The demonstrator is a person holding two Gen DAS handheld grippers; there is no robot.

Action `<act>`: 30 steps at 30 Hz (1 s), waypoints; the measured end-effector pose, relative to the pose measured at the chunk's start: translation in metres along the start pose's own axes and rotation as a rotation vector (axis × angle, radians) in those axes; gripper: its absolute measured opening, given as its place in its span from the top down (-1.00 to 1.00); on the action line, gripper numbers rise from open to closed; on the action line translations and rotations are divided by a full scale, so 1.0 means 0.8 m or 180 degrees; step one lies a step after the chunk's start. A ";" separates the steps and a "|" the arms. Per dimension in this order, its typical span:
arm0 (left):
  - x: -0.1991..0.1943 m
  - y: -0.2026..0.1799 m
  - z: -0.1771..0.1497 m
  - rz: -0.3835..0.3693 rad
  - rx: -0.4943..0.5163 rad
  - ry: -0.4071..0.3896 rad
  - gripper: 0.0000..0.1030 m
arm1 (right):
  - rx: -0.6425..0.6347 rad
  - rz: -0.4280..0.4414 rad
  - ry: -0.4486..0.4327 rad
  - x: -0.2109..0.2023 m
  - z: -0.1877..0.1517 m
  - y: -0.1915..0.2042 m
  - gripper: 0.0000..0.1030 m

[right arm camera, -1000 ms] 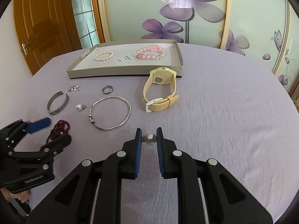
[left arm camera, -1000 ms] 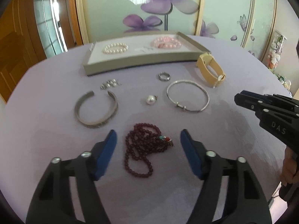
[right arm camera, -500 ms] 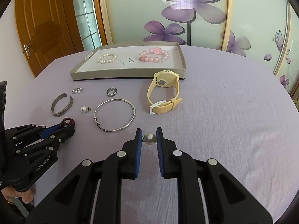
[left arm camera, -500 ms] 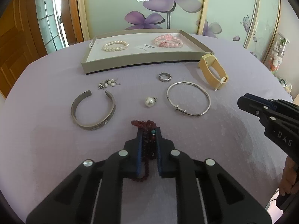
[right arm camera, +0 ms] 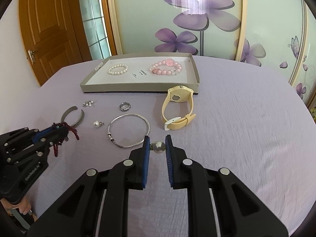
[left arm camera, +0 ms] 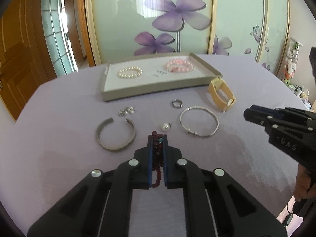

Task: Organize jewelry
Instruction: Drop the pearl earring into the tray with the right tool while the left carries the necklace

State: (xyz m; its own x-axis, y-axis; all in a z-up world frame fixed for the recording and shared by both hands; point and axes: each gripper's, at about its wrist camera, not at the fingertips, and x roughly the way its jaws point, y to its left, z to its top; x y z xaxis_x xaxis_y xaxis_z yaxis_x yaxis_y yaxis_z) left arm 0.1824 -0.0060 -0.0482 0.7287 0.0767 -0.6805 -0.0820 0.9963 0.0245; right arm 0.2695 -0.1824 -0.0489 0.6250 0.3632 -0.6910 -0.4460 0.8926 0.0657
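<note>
My left gripper point(left arm camera: 157, 138) is shut on a dark red bead bracelet point(left arm camera: 157, 150) and holds it above the purple tablecloth; loops hang from the jaws in the right wrist view point(right arm camera: 66, 131). My right gripper point(right arm camera: 158, 141) is shut on a grey pearl earring point(right arm camera: 159, 147). A grey tray point(left arm camera: 158, 90) at the back holds a white pearl bracelet point(left arm camera: 130, 72) and a pink bead bracelet point(left arm camera: 179, 65). On the cloth lie a silver cuff point(left arm camera: 115, 135), a silver bangle point(left arm camera: 199, 121), a ring point(left arm camera: 177, 103), a white pearl pendant point(left arm camera: 165, 126), small earrings point(left arm camera: 127, 111) and a yellow watch point(left arm camera: 222, 93).
The round table is covered with a purple cloth point(right arm camera: 246, 128). Behind it stand flower-painted sliding panels point(right arm camera: 197, 19) and a wooden door point(right arm camera: 45, 29). The right gripper's body point(left arm camera: 286, 132) shows at the right of the left wrist view.
My left gripper closed on the red bead bracelet and lifted it off the cloth. My right gripper kept its hold on the pearl earring and hardly moved.
</note>
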 end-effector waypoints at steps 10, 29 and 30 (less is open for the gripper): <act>-0.033 0.010 0.026 0.0158 0.0007 -0.0276 0.84 | -0.0077 0.0052 -0.0122 -0.010 0.019 0.015 0.68; -0.081 0.025 0.078 0.0341 0.0001 -0.0625 0.84 | -0.0150 0.0125 -0.0356 -0.024 0.058 0.031 0.68; -0.082 0.025 0.080 0.0348 0.0004 -0.0639 0.84 | -0.0149 0.0129 -0.0366 -0.024 0.060 0.031 0.68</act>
State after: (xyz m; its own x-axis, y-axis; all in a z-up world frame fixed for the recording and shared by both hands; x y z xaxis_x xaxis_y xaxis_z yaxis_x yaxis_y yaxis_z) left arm 0.1766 0.0115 0.0441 0.8362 0.1902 -0.5145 -0.1672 0.9817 0.0912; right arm 0.2769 -0.1542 0.0003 0.6739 0.4293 -0.6013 -0.5001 0.8641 0.0563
